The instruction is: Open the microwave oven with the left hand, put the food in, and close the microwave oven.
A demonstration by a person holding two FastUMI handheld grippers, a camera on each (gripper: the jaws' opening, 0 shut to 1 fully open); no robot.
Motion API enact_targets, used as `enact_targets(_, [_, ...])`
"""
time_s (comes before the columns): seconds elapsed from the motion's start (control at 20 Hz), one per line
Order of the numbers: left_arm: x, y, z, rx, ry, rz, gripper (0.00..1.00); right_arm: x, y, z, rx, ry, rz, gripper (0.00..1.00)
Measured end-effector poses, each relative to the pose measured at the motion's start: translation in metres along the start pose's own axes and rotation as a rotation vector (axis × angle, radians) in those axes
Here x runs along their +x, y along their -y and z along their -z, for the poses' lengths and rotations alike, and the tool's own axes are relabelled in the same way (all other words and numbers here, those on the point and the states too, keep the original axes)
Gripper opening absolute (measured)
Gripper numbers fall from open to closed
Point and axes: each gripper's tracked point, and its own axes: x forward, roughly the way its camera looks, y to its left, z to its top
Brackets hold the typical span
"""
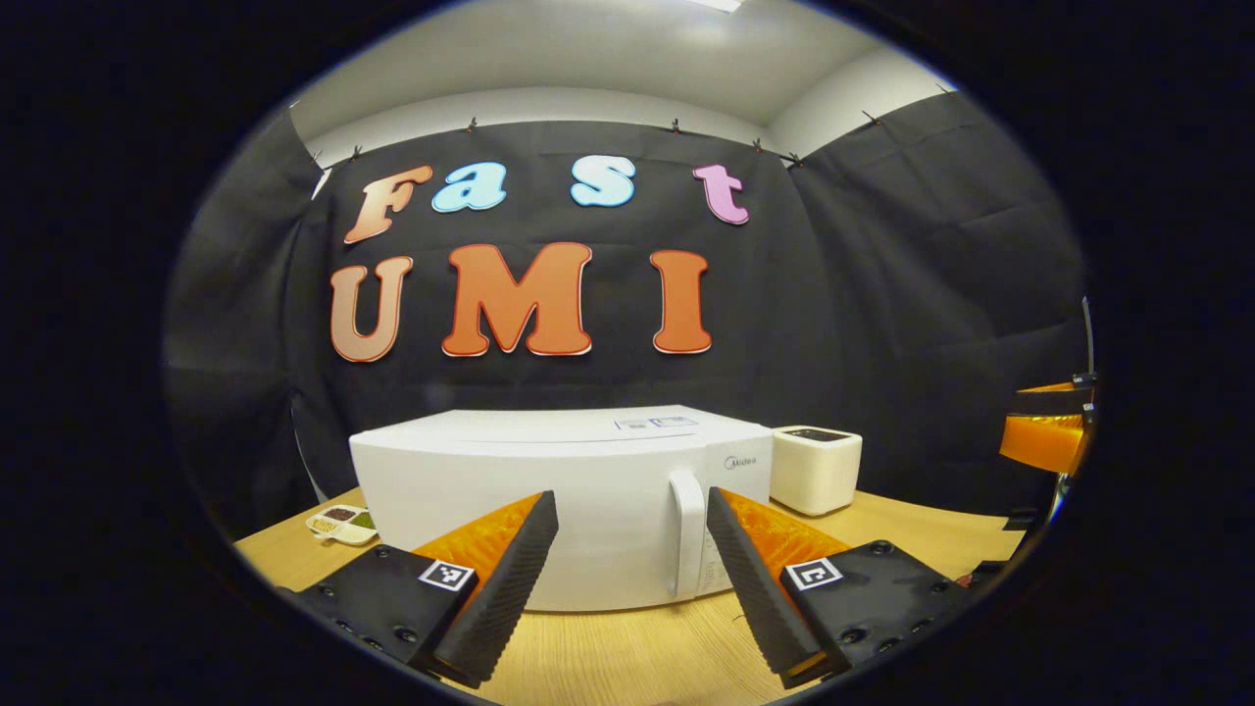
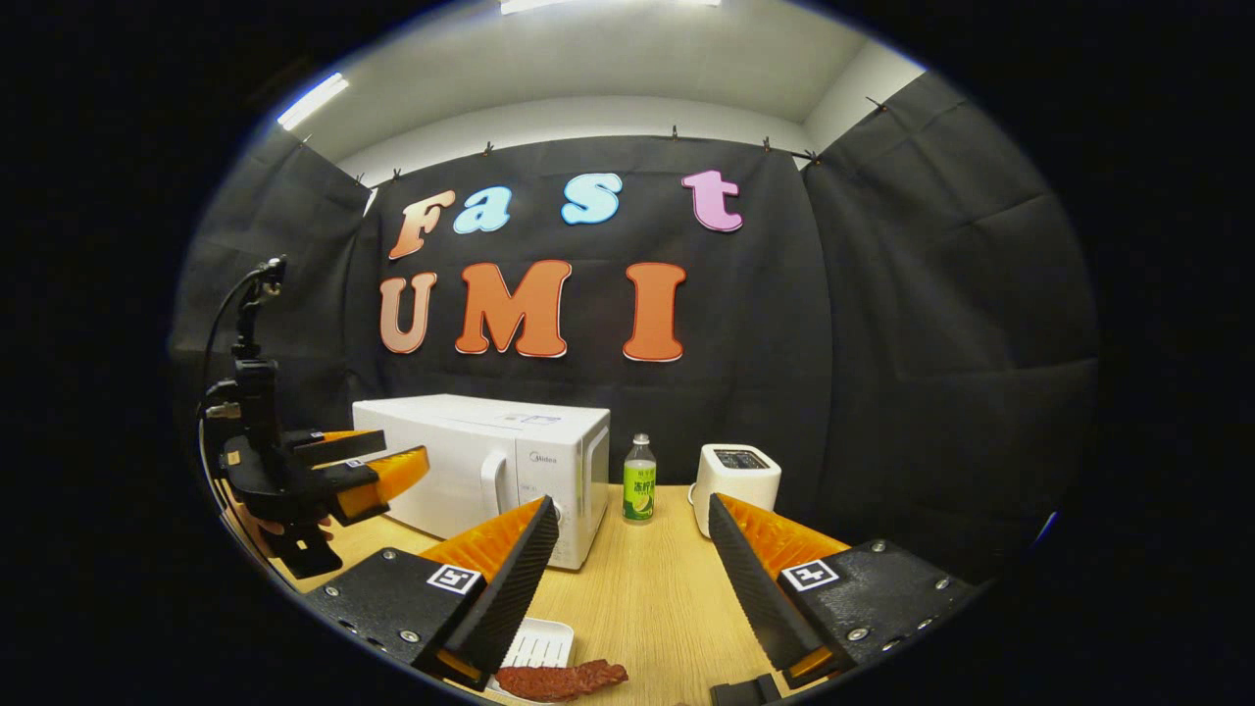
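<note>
A: Counting first. One microwave oven [image 1: 549, 500] is sitting on the wooden table [image 1: 627, 657], door shut, its one upright handle [image 1: 686, 534] showing at the right of the door. One small white toaster [image 1: 816, 469] is standing just beside the oven's right end. One divided snack dish [image 1: 342, 524] is lying on the table off the oven's left corner.

B: Logging the same from the right gripper view: one microwave oven [image 2: 490, 466], one toaster [image 2: 737, 487], and between them one green-labelled bottle [image 2: 639, 479] standing upright. Food?

A: One dark red strip of food [image 2: 561, 680] is lying at the bottom of that view, touching the front edge of one white tray [image 2: 534, 647], near the right gripper's left finger.

B: Grippers: two. State?

A: The left gripper [image 1: 632, 579] is pointing level at the oven front, fingers spread wide and gripping nothing; the handle is appearing in the gap, nearer the right finger [image 1: 760, 579], but is farther off, with no contact. The right gripper [image 2: 632, 588] is likewise spread wide, holding nothing, aimed level across the table toward the bottle and toaster.

B: Pose of the other unit?

A: In the right gripper view, the left gripper [image 2: 377, 471] is hovering off the table at the left, in front of the oven door, fingers pointing rightward toward it. A hand [image 2: 284, 534] is partly showing beneath its body. An orange part of the right gripper [image 1: 1049, 431] is showing at the far right edge of the left gripper view.
</note>
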Motion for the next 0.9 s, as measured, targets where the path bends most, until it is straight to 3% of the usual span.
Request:
enact_targets(0.1, [0.012,0.017,0.016,-0.027,-0.032,0.029,0.97,-0.002,0.002,0.014,0.018,-0.023,0.002,0.96])
enact_targets(0.45, [0.055,0.030,0.049,-0.045,-0.092,0.006,0.98,-0.006,0.010,0.044,0.050,-0.069,0.015,0.96])
enact_targets(0.75, [0.074,0.027,0.085,-0.046,-0.165,-0.055,1.00,-0.002,0.014,0.057,0.046,-0.085,0.019,0.96])
enact_targets(0.85, [0.081,0.024,0.092,-0.037,-0.170,-0.086,0.98,-0.002,0.017,0.060,0.052,-0.087,0.020,0.96])
enact_targets(0.9, [0.083,0.020,0.098,-0.033,-0.177,-0.107,0.92,-0.001,0.018,0.062,0.056,-0.089,0.021,0.96])
